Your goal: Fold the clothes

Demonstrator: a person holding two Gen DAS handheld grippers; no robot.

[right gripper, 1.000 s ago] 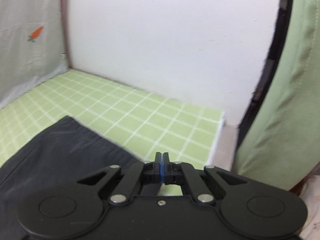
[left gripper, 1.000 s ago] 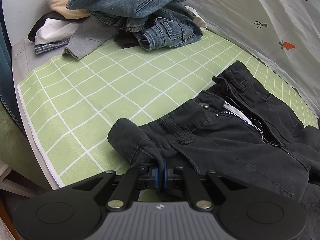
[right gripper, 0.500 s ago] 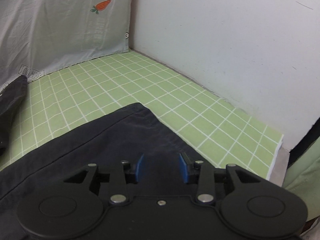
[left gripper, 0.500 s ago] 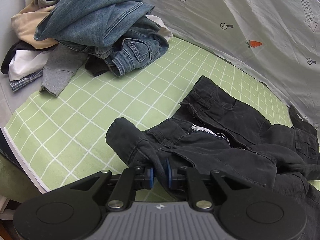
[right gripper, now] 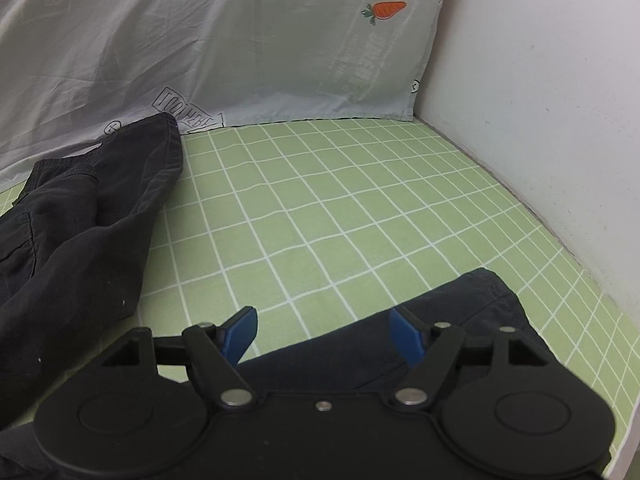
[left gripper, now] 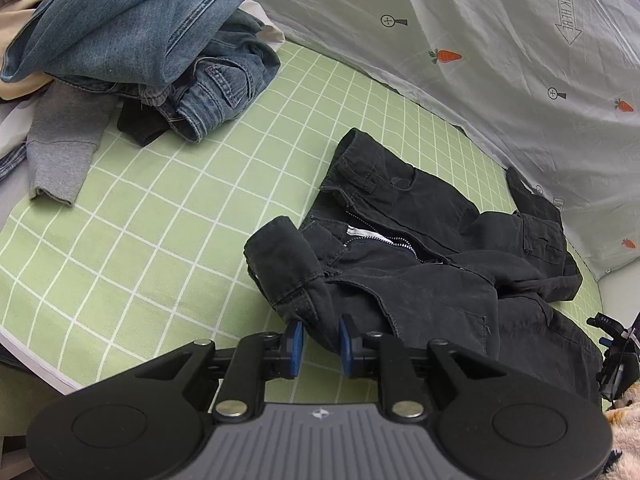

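Observation:
Black trousers (left gripper: 420, 264) lie crumpled on the green checked sheet (left gripper: 160, 216), fly open, waistband toward me. My left gripper (left gripper: 320, 340) has its blue pads parted a little, with a fold of the waistband corner still hanging between them. In the right wrist view my right gripper (right gripper: 324, 332) is wide open above a trouser leg end (right gripper: 460, 312) that lies flat on the sheet (right gripper: 320, 208). The other leg (right gripper: 80, 216) lies bunched at the left.
A heap of blue jeans (left gripper: 132, 36), a grey sleeve (left gripper: 60, 148) and other clothes sits at the far left. A white carrot-print cloth (left gripper: 480, 40) hangs along the back. A white wall (right gripper: 540, 100) bounds the right side.
Both grippers have opened: the left went from shut on the waistband to slightly parted, the right from shut to wide open, leaving the leg end on the sheet. Both cameras have swung.

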